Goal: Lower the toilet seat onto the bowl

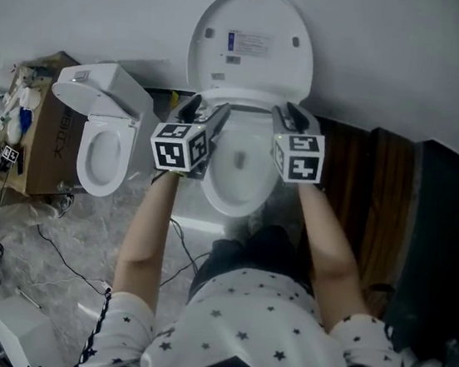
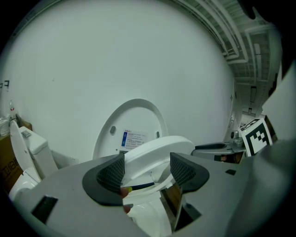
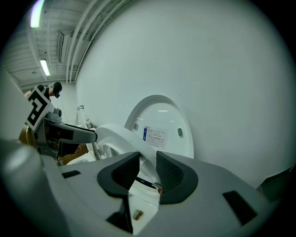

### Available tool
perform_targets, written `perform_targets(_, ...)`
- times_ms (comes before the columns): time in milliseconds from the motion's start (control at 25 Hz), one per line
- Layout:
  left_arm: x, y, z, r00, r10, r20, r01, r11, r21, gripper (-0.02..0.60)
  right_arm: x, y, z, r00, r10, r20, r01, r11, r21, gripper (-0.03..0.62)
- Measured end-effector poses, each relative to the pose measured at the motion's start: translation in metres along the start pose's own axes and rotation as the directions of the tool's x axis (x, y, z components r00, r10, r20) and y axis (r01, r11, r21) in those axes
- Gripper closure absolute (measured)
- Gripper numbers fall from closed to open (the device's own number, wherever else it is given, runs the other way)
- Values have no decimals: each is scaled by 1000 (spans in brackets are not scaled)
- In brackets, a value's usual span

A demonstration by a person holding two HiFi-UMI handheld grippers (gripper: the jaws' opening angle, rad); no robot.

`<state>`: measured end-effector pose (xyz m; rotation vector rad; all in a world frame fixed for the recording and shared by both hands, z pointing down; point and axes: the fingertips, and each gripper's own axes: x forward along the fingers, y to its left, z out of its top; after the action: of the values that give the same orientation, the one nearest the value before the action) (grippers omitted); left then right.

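Note:
The white toilet lid (image 1: 252, 43) stands upright against the wall. The toilet seat (image 1: 249, 100) hangs tilted, part way down above the bowl (image 1: 238, 180). My left gripper (image 1: 209, 115) holds the seat's left side and my right gripper (image 1: 285, 115) its right side. In the left gripper view the seat (image 2: 155, 150) fills the gap between the dark pads of the left gripper (image 2: 147, 166), with the lid (image 2: 132, 125) behind. In the right gripper view the right gripper (image 3: 147, 172) is shut on the seat's rim (image 3: 118, 134), in front of the lid (image 3: 162, 120).
A second white toilet (image 1: 106, 133) stands to the left, beside a cardboard box (image 1: 47, 138). Cables (image 1: 61, 253) trail over the marbled floor. A dark wooden panel (image 1: 364, 179) stands close on the right. The wall is right behind the lid.

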<state>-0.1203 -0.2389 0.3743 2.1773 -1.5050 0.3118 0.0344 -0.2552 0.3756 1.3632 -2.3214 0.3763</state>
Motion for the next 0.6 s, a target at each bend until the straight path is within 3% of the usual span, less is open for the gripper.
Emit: perform_targets(600,-16,-6,-21,1000,-15,6,15,1000,17,267,-15,10,-20,1000,-5,-18,5,1000,-1,477)
